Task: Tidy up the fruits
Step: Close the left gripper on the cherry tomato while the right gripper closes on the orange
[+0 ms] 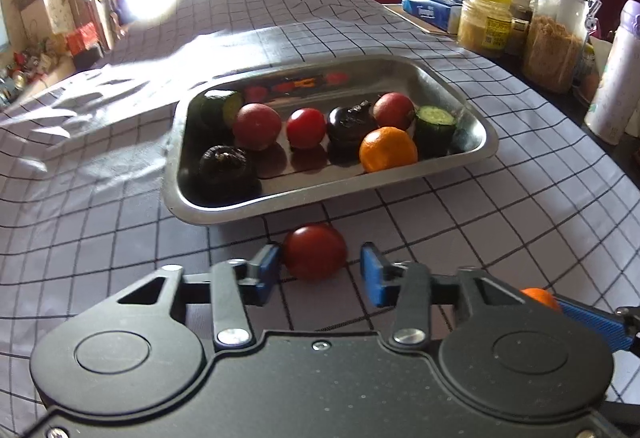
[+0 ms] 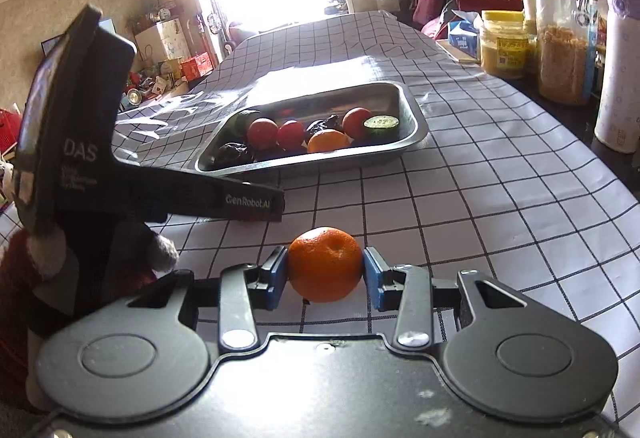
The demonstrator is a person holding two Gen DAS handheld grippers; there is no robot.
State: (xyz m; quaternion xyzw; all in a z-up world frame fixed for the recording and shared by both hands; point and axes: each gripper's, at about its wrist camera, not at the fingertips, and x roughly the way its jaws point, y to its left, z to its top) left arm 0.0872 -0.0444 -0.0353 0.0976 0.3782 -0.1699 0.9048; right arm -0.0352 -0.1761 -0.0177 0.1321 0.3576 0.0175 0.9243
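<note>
A red tomato (image 1: 315, 252) sits low over the checked tablecloth between the blue pads of my left gripper (image 1: 320, 266), which is shut on it; the left pad touches it and a thin sliver of cloth shows by the right pad. My right gripper (image 2: 325, 270) is shut on a mandarin (image 2: 325, 264), both pads pressed against its sides. Ahead lies a steel tray (image 1: 476, 114) holding several pieces: red fruits, a mandarin (image 1: 387, 149), dark round items and cucumber chunks. The held mandarin (image 1: 538, 297) shows at the left wrist view's lower right.
Along the table's right side stand a yellow-lidded jar (image 1: 485, 20), a glass clip-top jar (image 1: 558, 38), a tissue pack (image 1: 432, 8) and a white and purple bottle (image 1: 616, 74). The left gripper's body (image 2: 80, 110) and a gloved hand (image 2: 44, 254) fill the right wrist view's left.
</note>
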